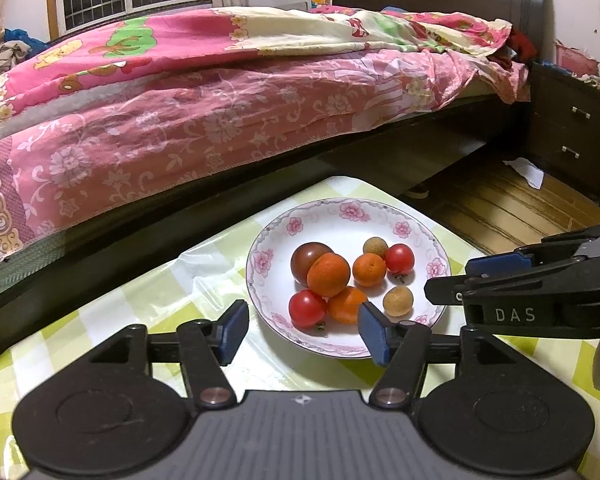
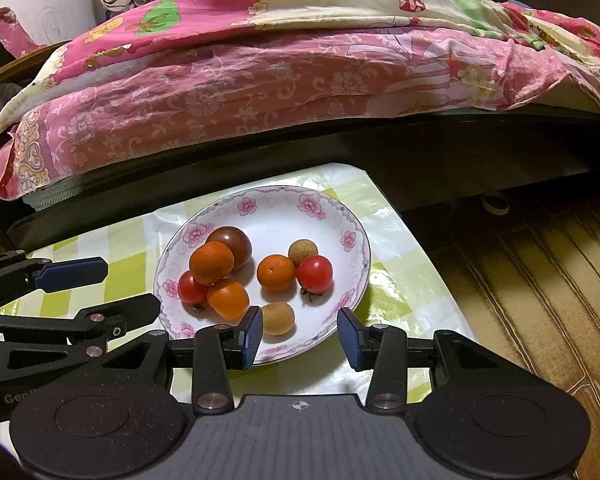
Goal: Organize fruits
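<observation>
A white plate with a pink flower rim (image 1: pixel 340 208) (image 2: pixel 276 194) stands on the green-checked table. It holds a dark tomato (image 1: pixel 306 258), two red tomatoes (image 1: pixel 307 308) (image 1: pixel 399 258), three mandarins (image 1: pixel 328 280) and two small tan fruits (image 1: pixel 398 300). My left gripper (image 1: pixel 304 330) hangs open over the plate's near rim, with a red tomato and a mandarin just beyond its pads. My right gripper (image 2: pixel 302 338) is open too, at the plate's near right edge, and a tan fruit (image 2: pixel 278 318) lies by its left pad. Nothing is held.
A bed with pink bedding (image 1: pixel 220 120) runs along the table's far side. A dark nightstand (image 1: pixel 572 136) stands at the right, above a wooden floor (image 2: pixel 540 280). The table's right edge (image 2: pixel 440 280) is close to the plate.
</observation>
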A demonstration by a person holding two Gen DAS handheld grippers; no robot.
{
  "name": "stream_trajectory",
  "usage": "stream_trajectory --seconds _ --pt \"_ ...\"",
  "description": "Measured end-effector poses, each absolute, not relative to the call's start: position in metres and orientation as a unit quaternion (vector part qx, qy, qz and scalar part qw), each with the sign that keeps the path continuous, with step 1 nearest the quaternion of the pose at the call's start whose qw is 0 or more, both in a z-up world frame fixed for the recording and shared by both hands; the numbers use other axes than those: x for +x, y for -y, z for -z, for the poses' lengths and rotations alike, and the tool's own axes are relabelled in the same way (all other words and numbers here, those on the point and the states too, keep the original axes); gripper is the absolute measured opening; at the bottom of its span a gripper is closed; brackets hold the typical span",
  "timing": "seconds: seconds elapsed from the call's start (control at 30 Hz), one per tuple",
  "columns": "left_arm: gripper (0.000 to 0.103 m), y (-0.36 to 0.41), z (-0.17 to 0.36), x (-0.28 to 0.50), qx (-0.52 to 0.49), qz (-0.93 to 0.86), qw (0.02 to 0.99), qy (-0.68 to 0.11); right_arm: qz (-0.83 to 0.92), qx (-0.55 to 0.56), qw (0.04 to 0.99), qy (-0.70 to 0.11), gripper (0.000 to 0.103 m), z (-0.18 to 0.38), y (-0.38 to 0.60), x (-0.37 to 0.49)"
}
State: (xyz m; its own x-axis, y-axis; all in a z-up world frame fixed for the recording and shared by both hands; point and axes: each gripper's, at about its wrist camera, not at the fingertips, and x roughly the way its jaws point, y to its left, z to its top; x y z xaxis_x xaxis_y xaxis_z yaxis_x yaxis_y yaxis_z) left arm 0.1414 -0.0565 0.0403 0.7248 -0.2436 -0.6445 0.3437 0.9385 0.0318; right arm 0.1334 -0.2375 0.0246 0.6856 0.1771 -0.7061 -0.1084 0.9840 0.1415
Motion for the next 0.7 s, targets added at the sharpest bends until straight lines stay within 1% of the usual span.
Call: stream_trajectory --seconds 0.17,0.33,0.57,0.7 --pt "0.072 0.056 -0.041 0.137 0.074 0.147 0.928 -0.335 -0.077 0.046 0.918 -0.387 0.038 -0.027 0.238 0.129" --pt "0.078 0.054 -0.040 0.129 0.066 0.139 0.929 -0.338 -0.076 0.046 0.919 -0.385 0.038 -0.030 0.236 0.123" --pt "0.082 0.051 -0.039 0.115 0.064 0.124 0.930 -0.341 -0.078 0.045 0.920 -0.380 0.039 -0.035 0.232 0.109" --pt "0.089 0.049 -0.043 0.104 0.061 0.118 0.933 -0.335 -0.078 0.043 0.922 -0.378 0.039 -0.038 0.229 0.100"
